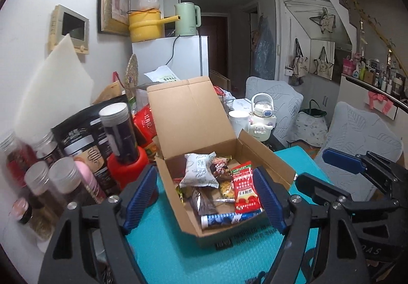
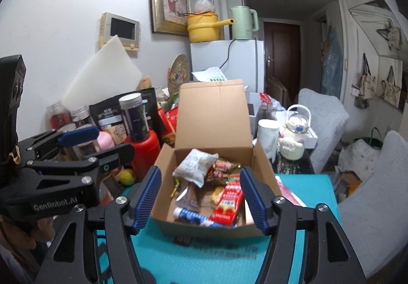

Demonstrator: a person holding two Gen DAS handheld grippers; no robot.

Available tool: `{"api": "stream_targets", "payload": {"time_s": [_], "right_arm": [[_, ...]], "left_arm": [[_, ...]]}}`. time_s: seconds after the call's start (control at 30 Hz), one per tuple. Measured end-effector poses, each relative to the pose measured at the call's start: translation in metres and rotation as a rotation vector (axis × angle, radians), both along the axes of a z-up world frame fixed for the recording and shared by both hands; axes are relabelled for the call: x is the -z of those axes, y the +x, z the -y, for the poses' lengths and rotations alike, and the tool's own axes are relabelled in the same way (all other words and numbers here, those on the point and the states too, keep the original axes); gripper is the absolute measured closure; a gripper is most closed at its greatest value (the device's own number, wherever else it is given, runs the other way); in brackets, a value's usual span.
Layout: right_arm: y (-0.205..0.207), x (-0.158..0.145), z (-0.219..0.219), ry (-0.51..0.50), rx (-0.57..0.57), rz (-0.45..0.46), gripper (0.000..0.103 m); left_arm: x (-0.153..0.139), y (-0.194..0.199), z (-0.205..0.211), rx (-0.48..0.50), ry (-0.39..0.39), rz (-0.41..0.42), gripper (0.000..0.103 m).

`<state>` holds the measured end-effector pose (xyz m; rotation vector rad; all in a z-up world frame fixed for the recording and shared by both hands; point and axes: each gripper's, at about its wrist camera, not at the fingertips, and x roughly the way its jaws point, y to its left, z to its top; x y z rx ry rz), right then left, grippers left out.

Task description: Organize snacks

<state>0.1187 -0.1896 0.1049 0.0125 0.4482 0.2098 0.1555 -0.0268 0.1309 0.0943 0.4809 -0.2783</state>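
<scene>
An open cardboard box (image 1: 188,110) (image 2: 211,116) stands on a teal mat (image 1: 163,245) (image 2: 229,258) with its lid up. Inside lie several snacks: a white packet (image 1: 199,169) (image 2: 196,164), a red packet (image 1: 246,187) (image 2: 228,201), a blue-and-white tube (image 1: 224,219) (image 2: 188,215) and dark wrappers. My left gripper (image 1: 204,197) (image 2: 102,145) hangs open just short of the box's near side, with nothing between its pads. To its right my right gripper (image 2: 201,200) (image 1: 329,174) is open too and holds nothing. Another red packet (image 2: 290,192) lies on the mat right of the box.
Jars and bottles (image 1: 61,174) crowd the left side by the wall, with a red container (image 1: 127,164) under a dark jar. A white mug (image 1: 238,119) and a cream bottle (image 1: 262,118) stand behind the box. Grey padded chairs (image 1: 357,131) are at the right.
</scene>
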Motion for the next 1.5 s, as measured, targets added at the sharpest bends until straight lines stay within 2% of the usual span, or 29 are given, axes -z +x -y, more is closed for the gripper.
{"api": "stream_targets", "payload": {"time_s": [0.17,0.43,0.83,1.5], "right_arm": [[-0.023,0.010,0.000,-0.014,0.034,-0.007,0.035],[-0.049,0.034,0.003,-0.026,0.108,-0.042,0.035],[-0.066,0.061,0.002,-0.035,0.115,-0.078,0.035],[-0.069,0.071,0.004,-0.034,0.127,-0.099,0.035]], "left_arm": [[0.005,-0.022,-0.004,-0.015,0.000,0.005,0.021],[0.030,-0.046,-0.005,-0.009,0.000,-0.028,0.021],[0.068,-0.058,-0.002,0.003,-0.016,-0.101,0.021],[0.076,-0.059,0.001,-0.008,0.002,-0.125,0.021]]}}
